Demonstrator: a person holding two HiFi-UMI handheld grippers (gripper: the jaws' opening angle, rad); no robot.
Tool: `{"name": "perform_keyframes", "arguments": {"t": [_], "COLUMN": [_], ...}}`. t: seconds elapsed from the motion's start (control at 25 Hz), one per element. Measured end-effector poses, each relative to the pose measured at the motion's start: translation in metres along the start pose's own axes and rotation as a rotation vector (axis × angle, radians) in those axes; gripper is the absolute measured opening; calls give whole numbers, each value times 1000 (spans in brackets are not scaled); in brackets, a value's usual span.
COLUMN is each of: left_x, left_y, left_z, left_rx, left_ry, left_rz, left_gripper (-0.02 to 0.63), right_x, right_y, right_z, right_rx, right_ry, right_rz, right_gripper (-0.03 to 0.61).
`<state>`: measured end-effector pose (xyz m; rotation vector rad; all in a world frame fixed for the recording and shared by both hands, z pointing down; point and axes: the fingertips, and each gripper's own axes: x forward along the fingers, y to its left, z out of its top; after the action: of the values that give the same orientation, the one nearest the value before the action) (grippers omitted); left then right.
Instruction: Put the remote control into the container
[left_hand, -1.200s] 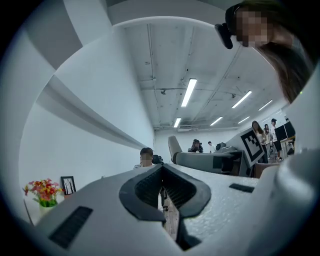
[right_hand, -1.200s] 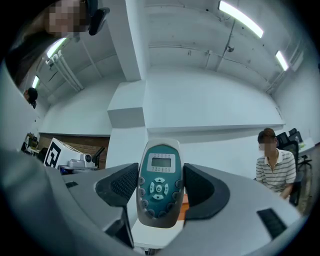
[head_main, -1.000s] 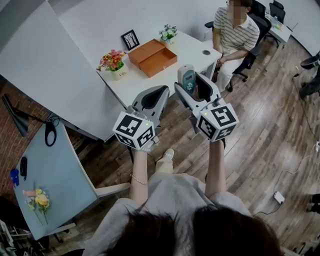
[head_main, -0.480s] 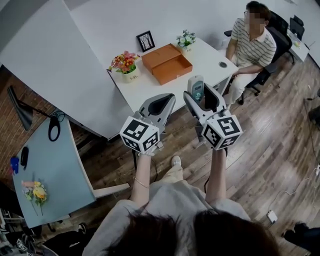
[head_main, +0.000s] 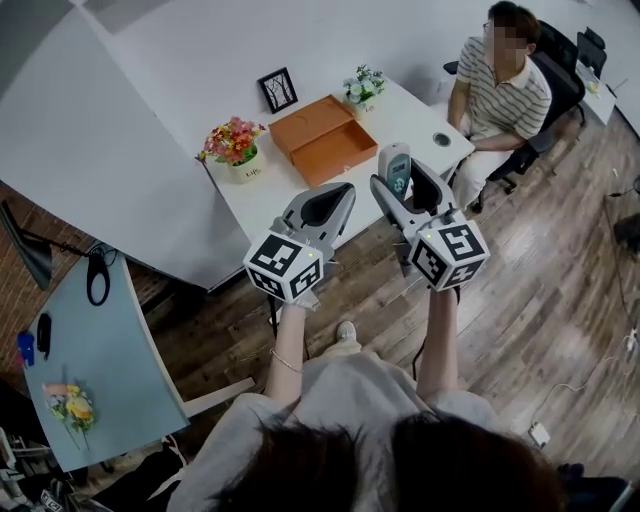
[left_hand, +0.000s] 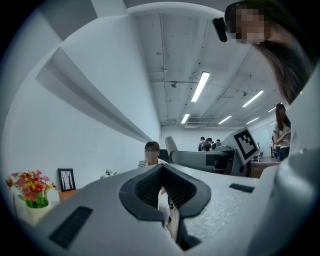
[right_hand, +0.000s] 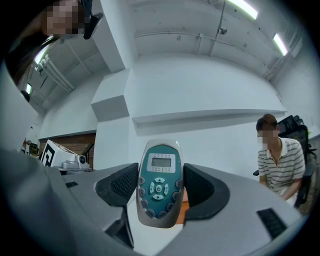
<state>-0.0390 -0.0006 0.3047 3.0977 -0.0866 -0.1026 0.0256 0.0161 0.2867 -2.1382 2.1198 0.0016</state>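
Remote control (right_hand: 159, 182) stands upright in the raised right gripper (head_main: 403, 185), apparently mid-air.

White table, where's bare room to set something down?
Bare: the table's near corner between flower pot and orange box, and the right end around the cable hole. Crowded: the back edge, with frame and plant.

White table (head_main: 408, 112): orange box (head_main: 322, 140), flowers (head_main: 232, 141), frame (head_main: 278, 90)

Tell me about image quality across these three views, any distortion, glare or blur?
Head view: evenly lit and sharp, only mild bending at the edges. Left gripper view: heavy fisheye bending, black corners, ceiling strip light blown out white. Right gripper view: same fisheye, yet the teal-and-white remote control is crisp.
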Motion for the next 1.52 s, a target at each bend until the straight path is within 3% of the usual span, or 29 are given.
{"name": "perform_keyframes", "arguments": {"t": [0.64, 1.0, 1.52], "left_x": [52, 58, 105], "left_y": [62, 88, 156], "left_z": [-13, -26, -39], "left_rx": [-19, -45, -55], "left_ry": [-1, 21, 45], "left_rz": [-44, 16, 187], "left_gripper": [3, 3, 3], "right_x": [70, 96, 179], "right_y": [-43, -59, -113], "right_z": [-12, -29, -45], "right_rx": [-29, -5, -3], "right_ry": [28, 66, 117], "right_rz": [-7, 24, 192], "right_gripper": [284, 284, 284]}}
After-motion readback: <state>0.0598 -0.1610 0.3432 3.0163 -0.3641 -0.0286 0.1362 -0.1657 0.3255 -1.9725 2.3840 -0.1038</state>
